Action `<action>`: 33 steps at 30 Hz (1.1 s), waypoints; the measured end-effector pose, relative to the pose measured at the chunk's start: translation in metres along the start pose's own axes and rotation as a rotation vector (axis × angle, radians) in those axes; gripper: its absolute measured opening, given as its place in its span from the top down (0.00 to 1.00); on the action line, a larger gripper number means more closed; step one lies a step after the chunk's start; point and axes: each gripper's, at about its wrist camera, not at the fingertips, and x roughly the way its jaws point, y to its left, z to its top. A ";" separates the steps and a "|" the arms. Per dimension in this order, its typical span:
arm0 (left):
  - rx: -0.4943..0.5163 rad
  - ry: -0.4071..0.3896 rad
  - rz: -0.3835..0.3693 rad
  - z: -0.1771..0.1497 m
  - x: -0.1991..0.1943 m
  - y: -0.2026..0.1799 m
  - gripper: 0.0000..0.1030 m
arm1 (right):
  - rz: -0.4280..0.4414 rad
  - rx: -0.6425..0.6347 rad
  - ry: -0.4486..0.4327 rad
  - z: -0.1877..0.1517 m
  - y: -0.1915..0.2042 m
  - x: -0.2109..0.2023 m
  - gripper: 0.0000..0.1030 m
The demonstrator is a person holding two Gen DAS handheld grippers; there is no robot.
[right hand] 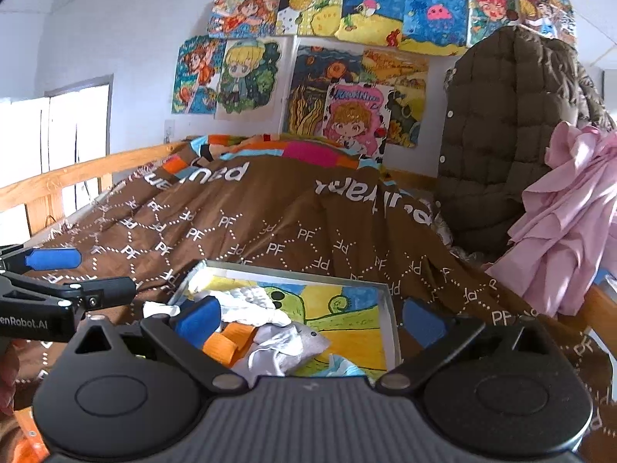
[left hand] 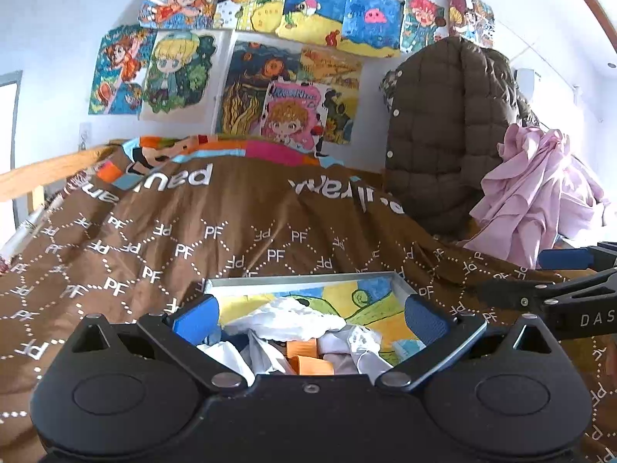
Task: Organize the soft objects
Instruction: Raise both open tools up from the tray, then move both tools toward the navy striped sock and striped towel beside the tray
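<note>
A silver-rimmed tray (left hand: 300, 279) (right hand: 390, 332) with a painted yellow, green and blue bottom lies on the brown bedspread. In it sits a loose heap of soft things: white cloth (left hand: 297, 318) (right hand: 250, 301), a grey-white garment (right hand: 287, 343) and orange pieces (left hand: 308, 364) (right hand: 227, 343). My left gripper (left hand: 310, 320) hangs above the heap, jaws wide open, pads touching nothing. My right gripper (right hand: 312, 320) is also wide open above the tray, with the heap under its left pad. Each shows at the edge of the other's view: right gripper (left hand: 540, 276), left gripper (right hand: 77, 274).
A brown bedspread (left hand: 231, 231) (right hand: 270, 223) printed with "PF" covers the bed. A wooden rail (right hand: 58, 181) runs along the left. At the right stand a brown quilted jacket (left hand: 443, 135) (right hand: 509, 135) and bunched pink cloth (left hand: 532, 193) (right hand: 570, 212). Drawings (left hand: 270, 38) cover the wall.
</note>
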 end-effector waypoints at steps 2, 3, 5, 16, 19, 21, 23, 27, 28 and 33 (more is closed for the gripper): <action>0.006 -0.007 0.007 -0.001 -0.010 0.000 0.01 | 0.002 0.016 -0.008 -0.006 0.002 -0.008 0.00; 0.010 -0.009 0.011 -0.002 -0.016 0.000 0.01 | 0.003 0.024 -0.012 -0.009 0.004 -0.013 0.00; 0.017 -0.006 0.016 -0.004 -0.025 0.001 0.01 | 0.004 0.035 -0.016 -0.017 0.007 -0.020 0.00; 0.039 0.032 0.017 -0.045 -0.080 0.006 0.01 | 0.010 0.047 -0.009 -0.067 0.031 -0.056 0.00; 0.076 0.057 0.003 -0.059 -0.092 0.002 0.01 | 0.010 0.050 -0.001 -0.081 0.037 -0.064 0.00; 0.098 0.071 -0.008 -0.068 -0.098 0.000 0.01 | 0.008 0.055 0.004 -0.092 0.040 -0.071 0.00; 0.111 0.082 -0.020 -0.078 -0.102 -0.001 0.01 | 0.005 0.053 0.016 -0.102 0.043 -0.076 0.00; 0.129 0.103 -0.038 -0.098 -0.113 -0.002 0.01 | -0.015 0.048 0.037 -0.122 0.044 -0.085 0.00; 0.130 0.107 -0.038 -0.102 -0.115 -0.003 0.01 | -0.017 0.055 0.044 -0.126 0.044 -0.086 0.00; 0.140 0.132 -0.037 -0.120 -0.125 -0.004 0.01 | -0.015 0.078 0.065 -0.143 0.044 -0.091 0.00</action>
